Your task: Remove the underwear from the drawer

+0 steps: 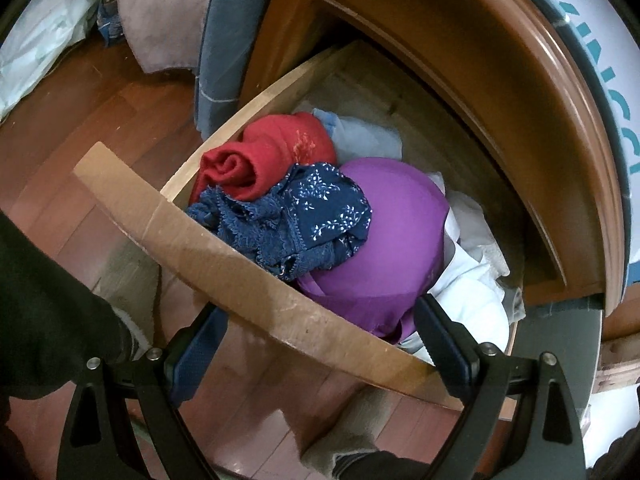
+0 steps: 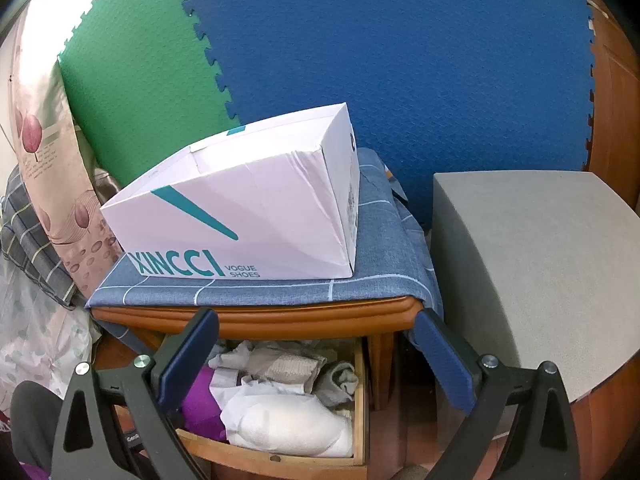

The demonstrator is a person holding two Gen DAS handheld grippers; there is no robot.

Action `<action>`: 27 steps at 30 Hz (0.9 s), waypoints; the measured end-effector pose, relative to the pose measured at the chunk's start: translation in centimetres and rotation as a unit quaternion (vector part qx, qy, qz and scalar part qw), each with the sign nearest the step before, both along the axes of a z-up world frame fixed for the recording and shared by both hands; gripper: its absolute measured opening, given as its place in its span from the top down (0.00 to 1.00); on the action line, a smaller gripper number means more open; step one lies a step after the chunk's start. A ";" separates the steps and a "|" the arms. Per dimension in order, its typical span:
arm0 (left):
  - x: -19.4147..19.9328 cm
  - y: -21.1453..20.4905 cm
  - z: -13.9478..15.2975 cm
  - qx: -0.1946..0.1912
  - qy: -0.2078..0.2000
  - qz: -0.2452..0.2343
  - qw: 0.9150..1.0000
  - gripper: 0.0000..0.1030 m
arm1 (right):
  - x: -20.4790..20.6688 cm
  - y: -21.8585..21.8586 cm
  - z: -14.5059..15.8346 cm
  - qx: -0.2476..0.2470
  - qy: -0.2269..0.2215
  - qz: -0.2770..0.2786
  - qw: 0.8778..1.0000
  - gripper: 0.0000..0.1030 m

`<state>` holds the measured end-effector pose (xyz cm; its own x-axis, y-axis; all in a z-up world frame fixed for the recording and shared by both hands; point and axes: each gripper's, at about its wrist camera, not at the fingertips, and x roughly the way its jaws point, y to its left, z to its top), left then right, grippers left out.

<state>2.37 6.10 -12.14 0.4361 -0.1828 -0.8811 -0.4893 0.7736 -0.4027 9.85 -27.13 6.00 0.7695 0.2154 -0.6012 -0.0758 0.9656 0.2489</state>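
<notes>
Wooden floorboards run under the open drawer of a brown nightstand. Dead ahead of my left claw — spread wide, holding nothing, straddling the drawer's front edge — lies the navy floral underwear, bunched with no clear long axis, draped over a purple bra beside a red roll. My right claw, equally wide and empty, hangs farther back, facing a white shoebox — so left is nearer.

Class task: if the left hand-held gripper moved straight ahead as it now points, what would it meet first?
Probably the drawer's front board, which crosses between the open left hand-held gripper; depth is unclear.
</notes>
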 end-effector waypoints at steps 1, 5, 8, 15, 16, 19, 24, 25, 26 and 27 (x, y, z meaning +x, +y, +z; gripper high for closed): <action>0.2 -0.2 -0.2 0.001 0.001 -0.001 1.000 0.07 | 0.0 0.0 0.0 0.000 0.000 0.000 1.000 0.03; 0.4 -0.2 -0.3 0.000 0.005 -0.005 1.000 0.07 | -0.1 0.0 0.0 0.000 -0.001 0.000 1.000 0.03; 0.5 0.0 -0.4 -0.001 0.007 -0.008 1.000 0.06 | -0.1 0.0 0.1 0.001 -0.002 0.000 1.000 0.03; 1.2 -0.1 -0.8 -0.005 0.016 -0.013 1.000 0.06 | -0.3 0.0 0.1 0.004 -0.002 -0.001 1.000 0.03; 1.0 0.0 -0.6 -0.006 0.018 -0.014 1.000 0.06 | -0.3 0.0 0.1 0.004 -0.003 -0.001 1.000 0.03; 1.1 0.0 -0.8 -0.005 0.026 -0.019 0.999 0.06 | -0.3 -0.1 0.1 0.005 -0.002 -0.001 1.000 0.03; 1.5 -0.2 -0.7 -0.002 0.028 -0.026 0.999 0.05 | -0.2 -0.2 0.1 0.006 -0.003 -0.002 1.000 0.03; 1.4 -0.2 -0.6 0.000 0.027 -0.026 0.999 0.05 | -0.3 -0.2 0.1 0.006 -0.003 -0.002 1.000 0.03; 1.4 -0.1 -0.5 0.000 0.027 -0.027 0.999 0.05 | -0.3 -0.3 0.1 0.007 -0.002 -0.003 1.000 0.03; 1.5 -0.1 -0.4 0.001 0.026 -0.027 0.999 0.05 | -0.3 -0.3 0.1 0.007 -0.002 -0.003 1.000 0.03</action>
<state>3.86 5.98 -12.56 0.3783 -0.2028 -0.9032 -0.4667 0.8008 -0.3753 9.57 -27.41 6.07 0.7732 0.2197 -0.5949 -0.0712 0.9622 0.2628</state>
